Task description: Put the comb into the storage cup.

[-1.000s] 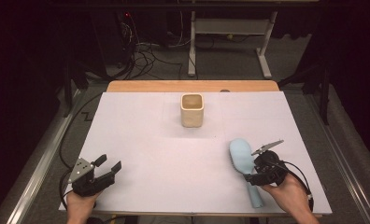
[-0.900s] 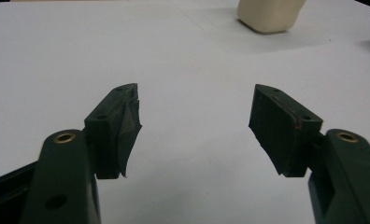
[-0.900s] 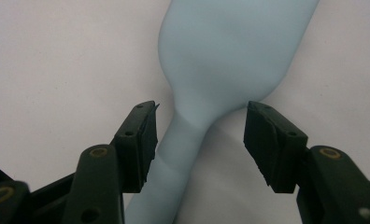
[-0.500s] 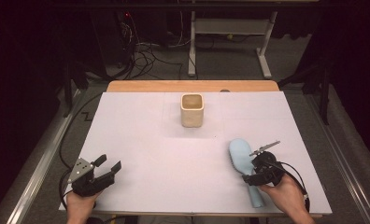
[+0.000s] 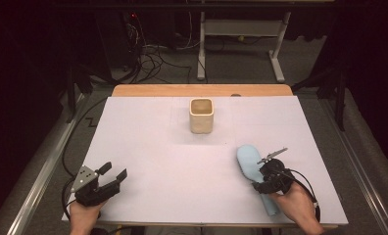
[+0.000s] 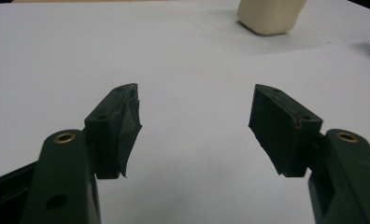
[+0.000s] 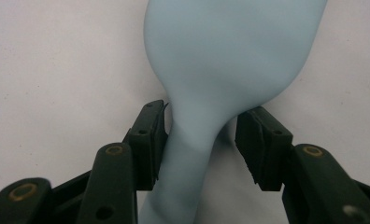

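I've got my right gripper (image 7: 199, 135) straddling the neck of the light-blue brush (image 5: 249, 161), lying flat near the table's (image 5: 148, 147) right front; jaws have just been closing, one pad not yet pressing. Left gripper (image 5: 111, 175) waits open, clear of the cup (image 5: 202, 115).

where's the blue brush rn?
High view: the blue brush lies near the table's front right, between the right gripper's jaws, nearer than the beige cup.

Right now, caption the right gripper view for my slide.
Right gripper, jaws just closing, straddles the pale blue brush at its handle neck, right pad not yet touching.
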### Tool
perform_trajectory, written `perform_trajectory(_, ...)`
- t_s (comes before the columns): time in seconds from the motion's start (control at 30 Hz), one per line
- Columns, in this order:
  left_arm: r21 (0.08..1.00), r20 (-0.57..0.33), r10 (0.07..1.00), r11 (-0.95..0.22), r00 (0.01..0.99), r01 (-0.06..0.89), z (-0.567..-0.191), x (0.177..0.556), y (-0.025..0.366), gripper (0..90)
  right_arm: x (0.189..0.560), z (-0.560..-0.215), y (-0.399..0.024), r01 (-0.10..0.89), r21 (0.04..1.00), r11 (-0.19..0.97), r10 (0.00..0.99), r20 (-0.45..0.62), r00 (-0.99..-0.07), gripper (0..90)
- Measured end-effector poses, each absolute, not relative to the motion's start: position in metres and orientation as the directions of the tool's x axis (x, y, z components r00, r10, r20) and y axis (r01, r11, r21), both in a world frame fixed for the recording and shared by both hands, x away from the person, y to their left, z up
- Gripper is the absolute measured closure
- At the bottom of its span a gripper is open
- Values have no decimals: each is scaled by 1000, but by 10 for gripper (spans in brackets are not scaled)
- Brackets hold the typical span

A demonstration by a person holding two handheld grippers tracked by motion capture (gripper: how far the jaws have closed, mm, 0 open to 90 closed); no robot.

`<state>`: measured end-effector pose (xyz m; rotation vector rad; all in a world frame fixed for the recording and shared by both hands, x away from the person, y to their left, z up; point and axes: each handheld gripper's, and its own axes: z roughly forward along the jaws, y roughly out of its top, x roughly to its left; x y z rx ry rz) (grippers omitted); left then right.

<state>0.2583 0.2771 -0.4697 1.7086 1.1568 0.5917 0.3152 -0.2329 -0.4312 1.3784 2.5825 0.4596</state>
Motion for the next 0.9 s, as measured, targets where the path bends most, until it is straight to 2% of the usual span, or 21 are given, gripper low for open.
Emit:
perform_trajectory(0.17,897,-112,894,-96,434,431,-470,258,277,341,318,-431,-230,768,333,547,819,-22,-573,628)
perform_trajectory(0.3,898,-111,894,-96,434,429,-470,258,277,341,321,-431,-227,764,325,558,812,-21,-584,658)
perform_trajectory(0.9,900,-108,894,-98,435,425,-469,258,277,343,326,-433,-229,780,308,545,818,12,-576,701)
